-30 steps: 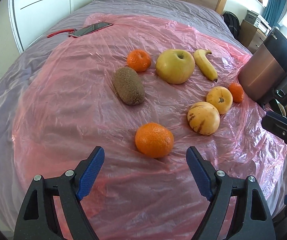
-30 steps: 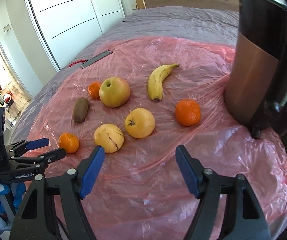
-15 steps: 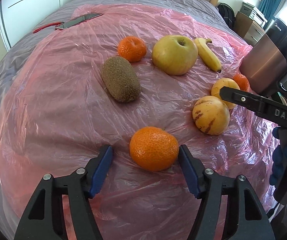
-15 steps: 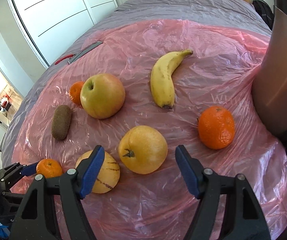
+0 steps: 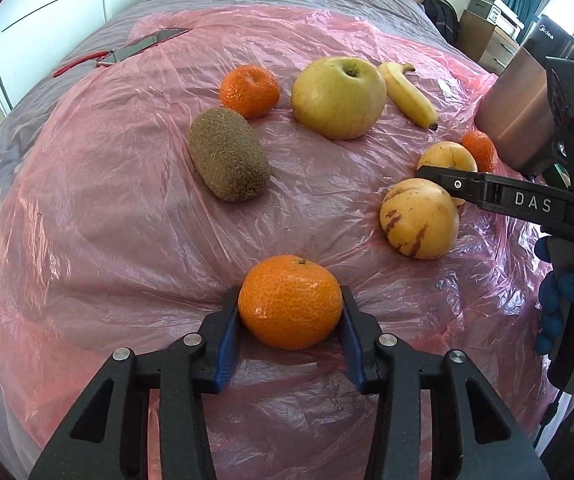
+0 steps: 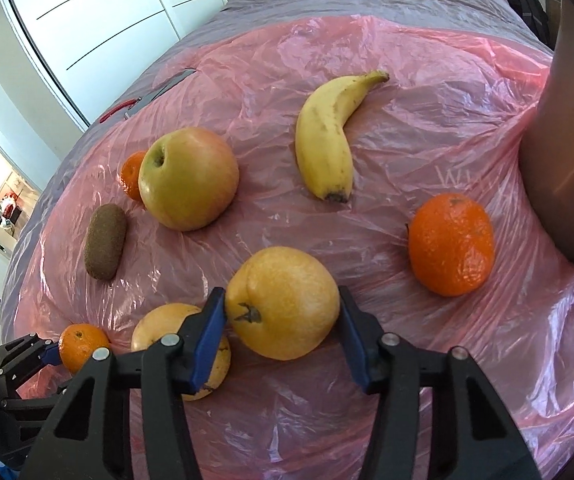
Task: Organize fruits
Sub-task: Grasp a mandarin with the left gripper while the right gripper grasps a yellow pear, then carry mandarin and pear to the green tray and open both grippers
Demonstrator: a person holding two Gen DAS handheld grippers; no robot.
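Pink plastic covers the bed. Left gripper reaches low, fingers clamped on a mandarin; right gripper grips a yellow fruit. Kiwi, apple, banana lie beyond.

Left gripper and right gripper both reach forward, blue pads pressed against fruit.

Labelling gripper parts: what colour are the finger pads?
Blue pads on black frames, clearest in the left wrist view, clamped on the mandarin.
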